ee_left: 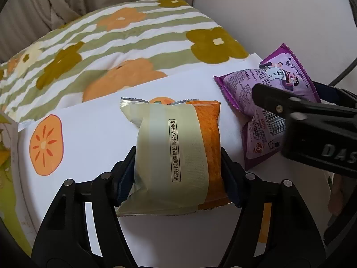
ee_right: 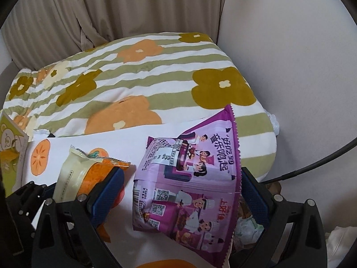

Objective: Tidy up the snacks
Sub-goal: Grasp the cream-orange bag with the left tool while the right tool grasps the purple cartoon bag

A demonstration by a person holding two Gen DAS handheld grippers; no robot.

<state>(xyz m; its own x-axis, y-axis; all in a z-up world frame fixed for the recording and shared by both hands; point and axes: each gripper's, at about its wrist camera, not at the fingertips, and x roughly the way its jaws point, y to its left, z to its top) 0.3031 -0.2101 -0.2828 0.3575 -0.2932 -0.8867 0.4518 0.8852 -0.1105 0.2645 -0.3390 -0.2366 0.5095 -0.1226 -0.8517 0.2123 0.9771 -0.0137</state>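
Snacks number two: one cream-orange packet (ee_left: 176, 154), one purple packet (ee_right: 189, 192).

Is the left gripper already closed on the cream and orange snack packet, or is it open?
Closed on it. In the left wrist view both pads of the left gripper press the sides of the cream and orange packet, which bulges between them.
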